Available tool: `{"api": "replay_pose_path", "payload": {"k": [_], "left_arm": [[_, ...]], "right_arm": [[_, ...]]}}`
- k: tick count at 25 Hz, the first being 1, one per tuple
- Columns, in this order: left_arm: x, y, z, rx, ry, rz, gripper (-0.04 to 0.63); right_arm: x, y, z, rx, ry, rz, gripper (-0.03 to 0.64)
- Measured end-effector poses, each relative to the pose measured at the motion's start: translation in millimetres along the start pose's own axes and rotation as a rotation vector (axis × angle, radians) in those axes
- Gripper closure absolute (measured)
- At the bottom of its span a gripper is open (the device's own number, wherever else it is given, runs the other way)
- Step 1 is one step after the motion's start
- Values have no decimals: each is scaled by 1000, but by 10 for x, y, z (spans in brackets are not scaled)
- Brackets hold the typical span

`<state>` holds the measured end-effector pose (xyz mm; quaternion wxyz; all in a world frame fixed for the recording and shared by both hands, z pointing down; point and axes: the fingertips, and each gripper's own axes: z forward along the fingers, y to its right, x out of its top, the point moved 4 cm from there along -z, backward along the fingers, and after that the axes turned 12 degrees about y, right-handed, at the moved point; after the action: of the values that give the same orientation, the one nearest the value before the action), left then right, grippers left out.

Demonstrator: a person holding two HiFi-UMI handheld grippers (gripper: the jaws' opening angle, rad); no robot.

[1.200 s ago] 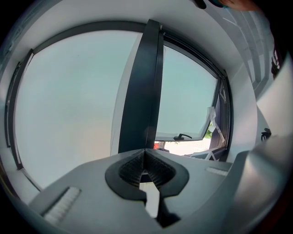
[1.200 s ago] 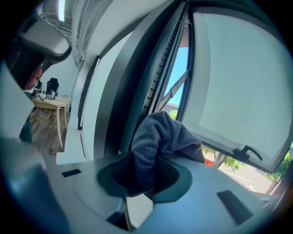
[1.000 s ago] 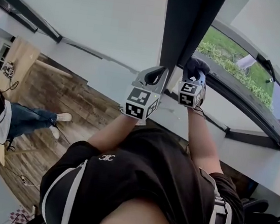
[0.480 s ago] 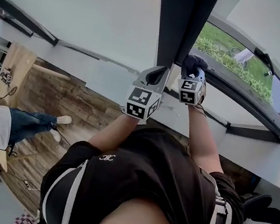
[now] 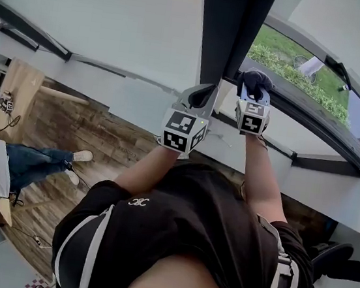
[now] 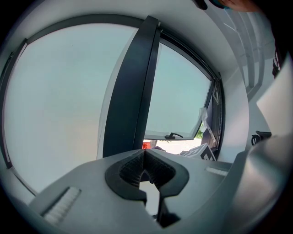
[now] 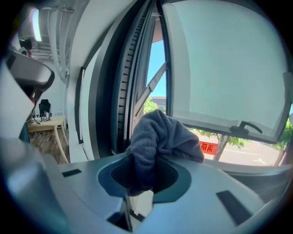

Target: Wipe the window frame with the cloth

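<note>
The right hand-held gripper is clamping a bunched dark grey terry cloth, which is bulging up out of its jaws. In the head view this right hand-held gripper is reaching up to the dark metal window frame. It is holding the cloth at the foot of the frame's upright bar, where the bar meets the lower rail. The cloth seems to be pressing on the frame there, though the contact itself is not showing clearly. In the right gripper view the window frame is standing just behind the cloth, with a tilted-open glass sash and its dark lever handle to the right.

The left hand-held gripper is keeping its jaws together with nothing between them, and is pointing at the same upright bar. In the head view the left hand-held gripper is hovering just beside the right one, below the bar. Green grass and hedge are showing through the open window.
</note>
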<state>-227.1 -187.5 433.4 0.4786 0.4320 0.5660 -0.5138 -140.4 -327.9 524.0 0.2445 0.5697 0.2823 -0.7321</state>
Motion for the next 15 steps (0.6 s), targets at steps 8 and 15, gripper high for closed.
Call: {"api": "replay_pose_path", "payload": {"k": [8, 15], "left_arm": [[-55, 196, 76, -63, -16, -5, 586], [-104, 360, 172, -104, -29, -7, 586]], "right_arm": [[-93, 332, -211, -67, 2, 97, 534], [-154, 558, -353, -126, 9, 109, 534]]}}
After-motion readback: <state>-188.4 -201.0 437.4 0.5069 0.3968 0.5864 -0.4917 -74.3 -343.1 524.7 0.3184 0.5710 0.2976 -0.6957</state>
